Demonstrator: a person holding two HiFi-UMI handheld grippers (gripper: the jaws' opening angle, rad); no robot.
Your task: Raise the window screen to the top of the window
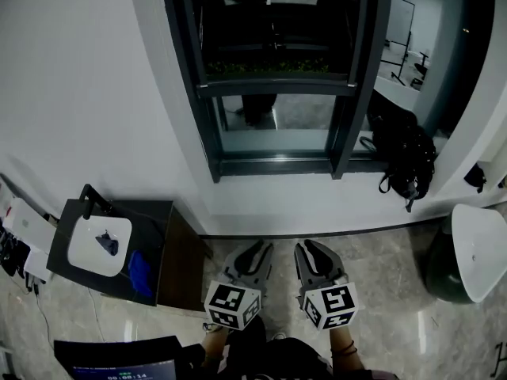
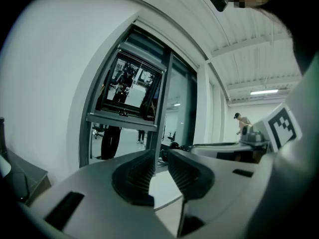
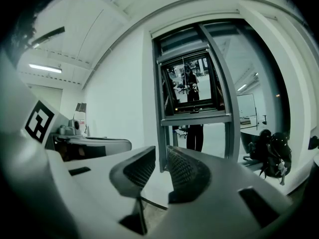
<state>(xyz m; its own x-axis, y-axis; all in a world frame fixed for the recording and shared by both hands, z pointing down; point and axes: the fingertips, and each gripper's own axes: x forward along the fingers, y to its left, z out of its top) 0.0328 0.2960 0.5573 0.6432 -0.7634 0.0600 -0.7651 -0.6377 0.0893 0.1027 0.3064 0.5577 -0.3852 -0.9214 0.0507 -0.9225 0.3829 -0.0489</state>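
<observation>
The window has a dark frame and stands in the white wall ahead of me. The window screen's lower bar crosses it about halfway up, and also shows as the bar in the left gripper view and the bar in the right gripper view. My left gripper and right gripper hang side by side low down, well short of the sill. Each has its jaws drawn together to a narrow slit with nothing between them.
A black backpack rests on the sill at the right. A white rounded seat stands at the far right. A dark cabinet at the left bears a white tray and a blue cloth. A person is far off.
</observation>
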